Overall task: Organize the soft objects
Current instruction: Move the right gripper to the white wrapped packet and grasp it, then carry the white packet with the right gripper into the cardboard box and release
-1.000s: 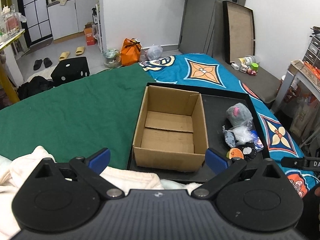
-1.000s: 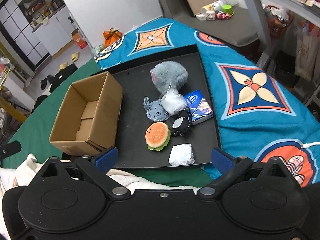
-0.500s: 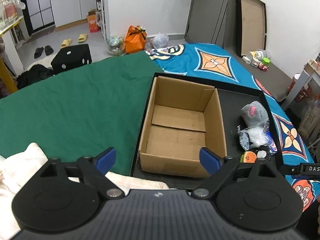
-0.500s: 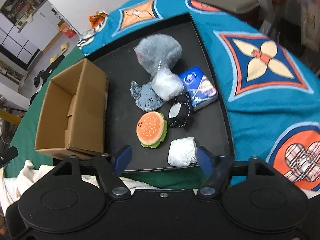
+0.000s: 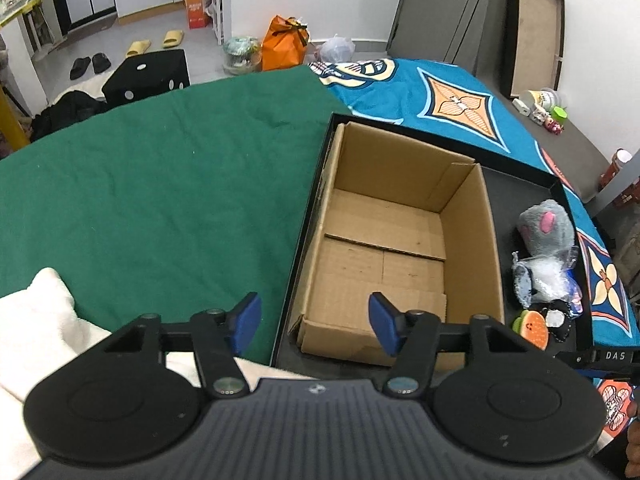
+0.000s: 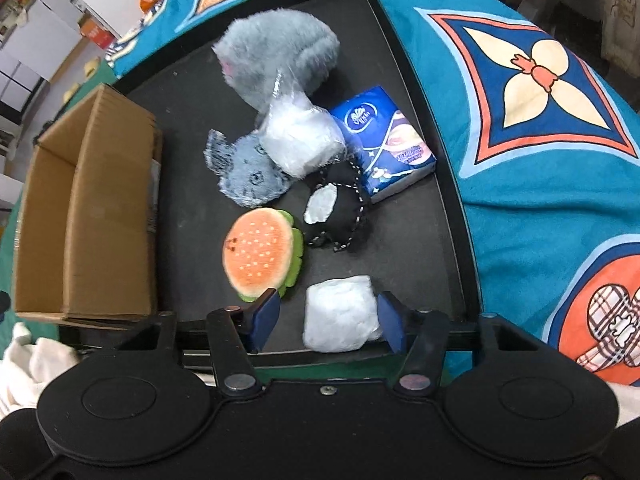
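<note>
Left hand-held gripper (image 5: 314,322) closing, right hand-held gripper (image 6: 327,318) closing, seemingly tilted downward

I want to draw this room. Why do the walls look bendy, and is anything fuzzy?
Left wrist view: sharp, but the fisheye lens curves the doorway and green blanket. Right wrist view: the cardboard box is smeared by motion blur, the hamburger plush slightly soft; the tray rim bows.

Bright, even indoor light with soft shadows; strong fisheye bending at the edges, slight motion blur in the right view.
</note>
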Demonstrator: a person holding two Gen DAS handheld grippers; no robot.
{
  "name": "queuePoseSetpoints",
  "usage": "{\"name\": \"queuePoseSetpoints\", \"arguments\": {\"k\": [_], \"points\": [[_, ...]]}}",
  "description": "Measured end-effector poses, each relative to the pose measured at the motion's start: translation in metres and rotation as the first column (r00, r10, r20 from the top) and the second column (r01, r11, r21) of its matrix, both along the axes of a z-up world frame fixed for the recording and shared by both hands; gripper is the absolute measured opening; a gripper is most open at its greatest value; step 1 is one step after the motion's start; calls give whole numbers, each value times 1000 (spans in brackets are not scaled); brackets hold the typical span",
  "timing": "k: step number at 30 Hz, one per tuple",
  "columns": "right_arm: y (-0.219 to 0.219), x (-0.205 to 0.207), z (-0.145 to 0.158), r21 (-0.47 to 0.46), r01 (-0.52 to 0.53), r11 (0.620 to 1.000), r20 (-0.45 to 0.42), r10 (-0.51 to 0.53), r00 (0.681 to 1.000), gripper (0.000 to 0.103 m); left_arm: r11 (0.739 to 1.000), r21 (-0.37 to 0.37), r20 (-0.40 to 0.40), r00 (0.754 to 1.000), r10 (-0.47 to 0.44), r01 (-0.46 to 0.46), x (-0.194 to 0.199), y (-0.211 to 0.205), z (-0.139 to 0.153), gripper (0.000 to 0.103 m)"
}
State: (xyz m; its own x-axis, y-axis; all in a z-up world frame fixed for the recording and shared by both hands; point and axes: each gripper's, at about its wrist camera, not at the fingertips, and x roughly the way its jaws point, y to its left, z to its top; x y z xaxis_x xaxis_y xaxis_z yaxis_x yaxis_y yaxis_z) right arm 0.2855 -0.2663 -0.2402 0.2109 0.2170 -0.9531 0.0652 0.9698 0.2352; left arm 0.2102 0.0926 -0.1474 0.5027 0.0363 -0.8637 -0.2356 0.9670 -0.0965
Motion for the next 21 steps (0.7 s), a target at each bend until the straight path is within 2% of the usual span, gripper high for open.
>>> {"name": "queuePoseSetpoints", "arguments": {"k": [12,15,21], "points": [[18,-6,-19,-84,-73,994,-56,69,996,53,1000,-21,-36,999,-18,17,17,4,-27,44],[22,-10,-19,-90,-77,993,-43,74,996,47,999,-32,-42,999,-24,23,19,4,-33,42],[19,-17,-11,-76,-65,995,-16,64,998,46,1000,-11,-43,999,-14,13,17,5,-39,18]]}}
